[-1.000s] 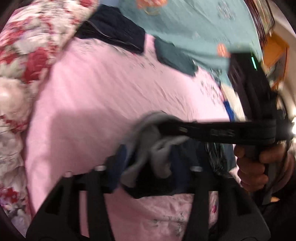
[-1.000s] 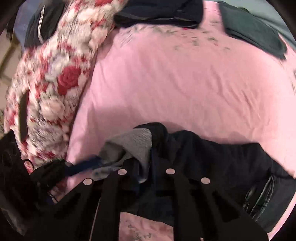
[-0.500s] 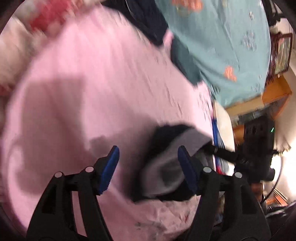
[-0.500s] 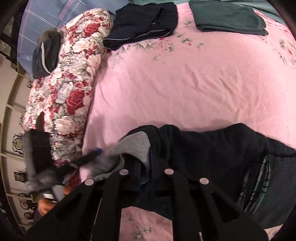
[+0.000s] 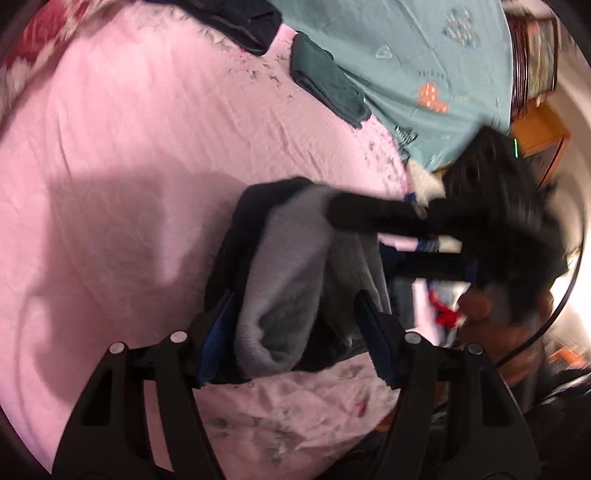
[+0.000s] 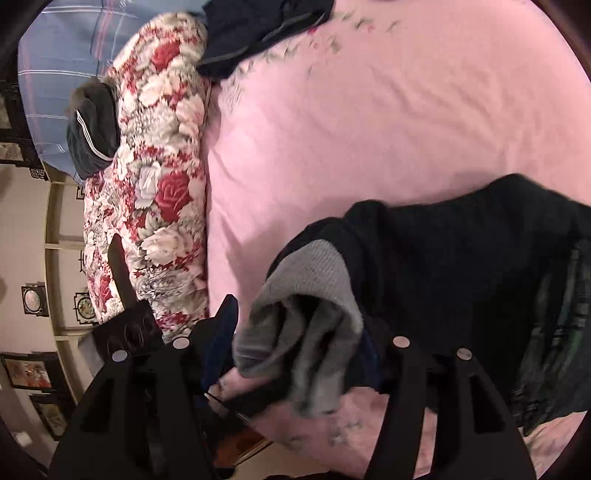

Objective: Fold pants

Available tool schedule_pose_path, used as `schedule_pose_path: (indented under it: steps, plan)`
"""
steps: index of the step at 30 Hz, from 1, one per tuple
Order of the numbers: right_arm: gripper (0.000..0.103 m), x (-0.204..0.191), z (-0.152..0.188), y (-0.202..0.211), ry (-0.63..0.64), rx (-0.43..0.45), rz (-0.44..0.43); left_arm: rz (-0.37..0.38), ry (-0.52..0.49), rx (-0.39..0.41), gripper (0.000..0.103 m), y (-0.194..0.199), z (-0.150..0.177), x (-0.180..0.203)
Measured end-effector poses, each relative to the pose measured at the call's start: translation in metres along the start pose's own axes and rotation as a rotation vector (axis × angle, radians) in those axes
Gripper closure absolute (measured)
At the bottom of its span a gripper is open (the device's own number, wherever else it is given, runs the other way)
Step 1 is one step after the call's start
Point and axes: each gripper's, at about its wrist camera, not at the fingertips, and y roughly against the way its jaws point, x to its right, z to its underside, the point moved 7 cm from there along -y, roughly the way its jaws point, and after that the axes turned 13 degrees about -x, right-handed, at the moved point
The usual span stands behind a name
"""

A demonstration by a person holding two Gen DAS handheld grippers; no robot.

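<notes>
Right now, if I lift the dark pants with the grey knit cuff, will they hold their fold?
Probably not. The dark pants with the grey knit cuff already slump in soft, loose bunches, so they'd likely droop. The thick cuff may spring open.

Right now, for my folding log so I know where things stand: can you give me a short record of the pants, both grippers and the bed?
pants: dark, bunched on the pink sheet, grey lining turned out at one end
left gripper: jaws around the grey lining; grip unclear
right gripper: open, jaws have just been opening, grey lining between them
folded pieces: a dark garment and a teal garment, at the far side of the sheet
fold: not yet done
</notes>
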Motion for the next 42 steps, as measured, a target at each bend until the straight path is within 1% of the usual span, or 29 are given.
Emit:
schedule_pose_path:
  steps: [1, 2, 5, 6, 7, 8, 9, 11, 13, 16, 17, 19, 21, 22, 23, 25, 27, 29, 30, 33, 35, 40, 42]
  plan:
    - [0.041, -0.002, -0.002, -0.003, 0.005, -0.007, 0.017, -0.027, -0.024, -0.001, 0.037, 0.0, 0.003, 0.003]
    - [0.041, -0.005, -0.005, -0.008, 0.011, -0.024, 0.063, -0.052, -0.057, -0.001, 0.037, 0.0, 0.006, 0.01]
    - [0.041, -0.003, -0.01, -0.026, 0.002, -0.091, 0.175, -0.063, -0.117, 0.004, 0.037, -0.002, 0.015, 0.028]
    - [0.053, -0.001, -0.01, -0.028, -0.005, -0.099, 0.199, -0.078, -0.123, 0.008, 0.037, -0.003, 0.016, 0.03]
    - [0.062, -0.001, -0.009, -0.029, 0.021, -0.101, 0.235, -0.096, -0.122, 0.011, 0.037, -0.004, 0.018, 0.031]
    - [0.073, -0.003, -0.008, -0.029, 0.058, -0.109, 0.245, -0.096, -0.116, 0.015, 0.037, -0.005, 0.019, 0.033]
    - [0.08, -0.005, -0.006, -0.026, 0.086, -0.109, 0.251, -0.077, -0.108, 0.025, 0.037, -0.003, 0.02, 0.035]
    - [0.083, -0.009, 0.0, -0.014, 0.122, -0.102, 0.256, -0.019, -0.089, 0.046, 0.037, 0.003, 0.021, 0.041]
    - [0.083, -0.016, 0.007, 0.008, 0.164, -0.09, 0.23, 0.033, -0.091, 0.07, 0.037, 0.011, 0.019, 0.055]
    - [0.084, -0.016, 0.016, 0.05, 0.212, -0.069, 0.171, 0.126, -0.135, 0.094, 0.036, 0.021, 0.017, 0.092]
    - [0.084, -0.011, 0.02, 0.069, 0.217, -0.062, 0.139, 0.157, -0.164, 0.095, 0.033, 0.021, 0.016, 0.111]
    - [0.084, 0.003, 0.027, 0.102, 0.207, -0.051, 0.075, 0.174, -0.216, 0.089, 0.031, 0.016, 0.014, 0.14]
    - [0.084, 0.032, 0.037, 0.14, 0.179, -0.031, 0.007, 0.184, -0.284, 0.065, 0.031, -0.002, 0.012, 0.177]
    - [0.084, 0.047, 0.042, 0.155, 0.168, -0.017, -0.011, 0.19, -0.314, 0.053, 0.031, -0.011, 0.012, 0.192]
    - [0.084, 0.063, 0.046, 0.17, 0.157, -0.004, -0.023, 0.197, -0.347, 0.023, 0.03, -0.028, 0.012, 0.211]
    - [0.084, 0.096, 0.053, 0.193, 0.132, 0.02, -0.052, 0.198, -0.381, -0.033, 0.03, -0.057, 0.011, 0.235]
    - [0.084, 0.137, 0.062, 0.212, 0.107, 0.044, -0.075, 0.201, -0.381, -0.091, 0.03, -0.091, 0.009, 0.251]
    - [0.084, 0.165, 0.064, 0.218, 0.098, 0.044, -0.107, 0.204, -0.367, -0.143, 0.03, -0.123, 0.009, 0.264]
    - [0.084, 0.179, 0.066, 0.219, 0.093, 0.039, -0.127, 0.193, -0.36, -0.163, 0.03, -0.135, 0.009, 0.266]
    - [0.084, 0.218, 0.065, 0.21, 0.088, 0.004, -0.158, 0.139, -0.331, -0.221, 0.031, -0.175, 0.008, 0.267]
    - [0.084, 0.244, 0.062, 0.196, 0.065, -0.016, -0.174, 0.087, -0.301, -0.256, 0.031, -0.196, 0.008, 0.252]
    - [0.081, 0.281, 0.056, 0.167, 0.051, -0.02, -0.196, -0.02, -0.276, -0.301, 0.03, -0.221, 0.019, 0.234]
    - [0.075, 0.294, 0.055, 0.162, 0.051, -0.011, -0.202, -0.056, -0.292, -0.304, 0.03, -0.228, 0.024, 0.237]
